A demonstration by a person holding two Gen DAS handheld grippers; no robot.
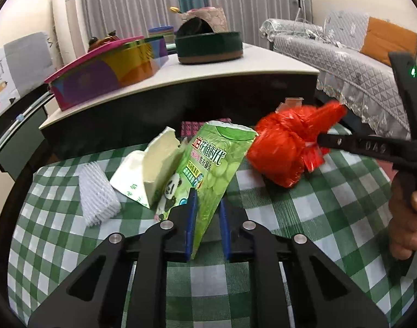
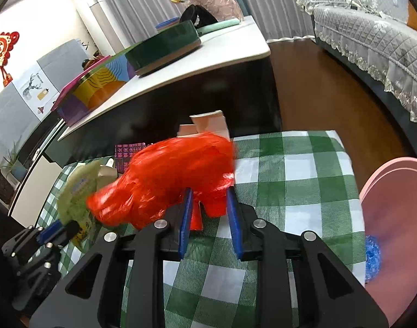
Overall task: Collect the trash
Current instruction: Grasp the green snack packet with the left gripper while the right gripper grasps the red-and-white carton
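— While both hands are busy, tell me what each one has.

— From where I stand, the left gripper (image 1: 207, 213) is pinching the green carton (image 1: 208, 161), its blue pads pressed on the lower end while the torn top leans toward twelve o'clock. The right gripper (image 2: 210, 213) has its pads closed on a fold of the red plastic bag (image 2: 167, 177), which hangs just above the checked tablecloth (image 2: 304, 186) and looks blurred, so I judge it to be on the move.

— Where does the rubbish go?

— Probably the pink bin (image 2: 394, 218), at about four o'clock from the right gripper, beside the table edge. Something blue (image 2: 372, 257) already lies inside it.

— And what remains?

— A white opened box (image 1: 143, 172) at ten o'clock from the left gripper, with a white foam net sleeve (image 1: 99, 194) just beside it at nine. A pale carton (image 2: 208, 125) stands at the far table edge behind the bag.

— Advice for the carry?

— Keep the squeeze firm, since thin plastic slips easily. Swing the bag fully over the bin's rim before letting go, and hold the carton clear so the two loads don't collide.
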